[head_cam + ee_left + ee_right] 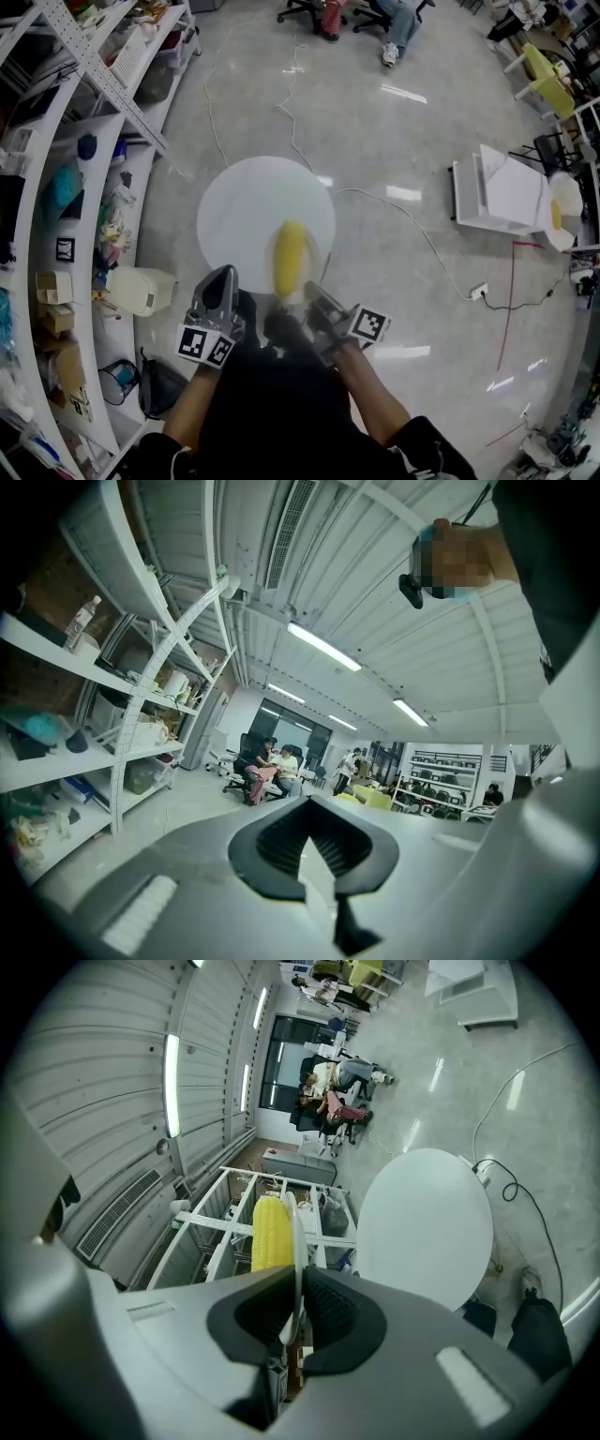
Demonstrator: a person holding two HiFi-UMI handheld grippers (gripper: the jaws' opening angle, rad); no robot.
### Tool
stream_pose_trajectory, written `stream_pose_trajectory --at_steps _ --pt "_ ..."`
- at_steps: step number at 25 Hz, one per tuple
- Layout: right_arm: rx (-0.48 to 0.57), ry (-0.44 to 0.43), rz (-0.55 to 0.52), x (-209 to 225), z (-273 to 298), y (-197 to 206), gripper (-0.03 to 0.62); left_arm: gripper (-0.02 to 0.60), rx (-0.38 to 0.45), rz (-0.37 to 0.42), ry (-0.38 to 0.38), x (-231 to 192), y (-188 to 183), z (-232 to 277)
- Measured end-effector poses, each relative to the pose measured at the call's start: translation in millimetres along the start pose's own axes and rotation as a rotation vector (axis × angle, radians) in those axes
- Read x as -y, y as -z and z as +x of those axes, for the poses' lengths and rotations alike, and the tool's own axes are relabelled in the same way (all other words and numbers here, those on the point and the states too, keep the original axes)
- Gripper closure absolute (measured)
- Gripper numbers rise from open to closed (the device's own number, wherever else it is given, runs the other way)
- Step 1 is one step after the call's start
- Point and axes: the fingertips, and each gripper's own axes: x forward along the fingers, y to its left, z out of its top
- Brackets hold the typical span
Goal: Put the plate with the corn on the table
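While both forearms reach forward from the body with the tools side by side and pointing roughly level, the right gripper (309, 292) (295, 1312) is clenched on the near rim of the plate (317, 253) (297, 1241), which its own view shows edge-on between the pads. The corn (291, 255) (272, 1232) lies on that plate, carried at the near edge of the round white table (253, 206) (427, 1222). Just to its left, the left gripper (220, 286) (314, 855) has its jaws drawn together on nothing.
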Motion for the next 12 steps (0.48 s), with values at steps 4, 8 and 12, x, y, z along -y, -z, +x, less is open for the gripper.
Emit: stream_pose_trajectory --at_steps 4,8,12 --pt "0.022 0.009 0.004 1 3 -1 0.559 0.578 -0.009 -0.008 0.026 -5 2 7" --pt "0.053 0.019 0.017 3 4 -1 0.559 0.578 -0.013 -0.013 0.055 -8 0 18" --pt "0.066 0.016 0.003 2 7 -4 0.559 0.578 -0.021 -0.01 0.089 -7 -2 28"
